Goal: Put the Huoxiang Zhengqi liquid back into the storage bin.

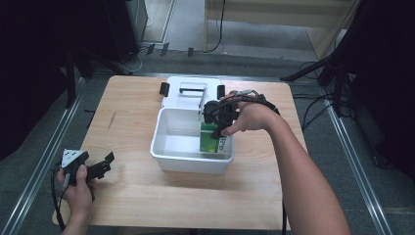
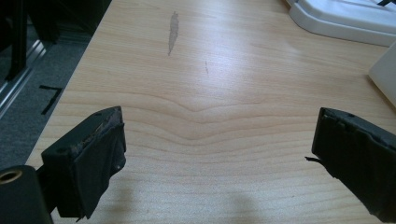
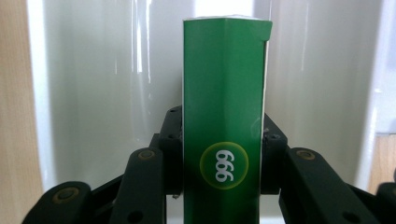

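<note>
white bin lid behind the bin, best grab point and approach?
Grip the lid's metal handle, probably from straight above. The lid lies flat on the table behind the bin, so its edges sit low, and the handle bar is the raised part jaws could close across.

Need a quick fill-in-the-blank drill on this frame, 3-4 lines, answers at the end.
1. The right tool is shut on a ____ box marked 999.
2. That box is held inside the white ____.
3. The left tool hovers over the wooden table with its jaws ____.
4. The white lid lies on the table ____ the bin.

Answers: green; bin; open; behind
</note>
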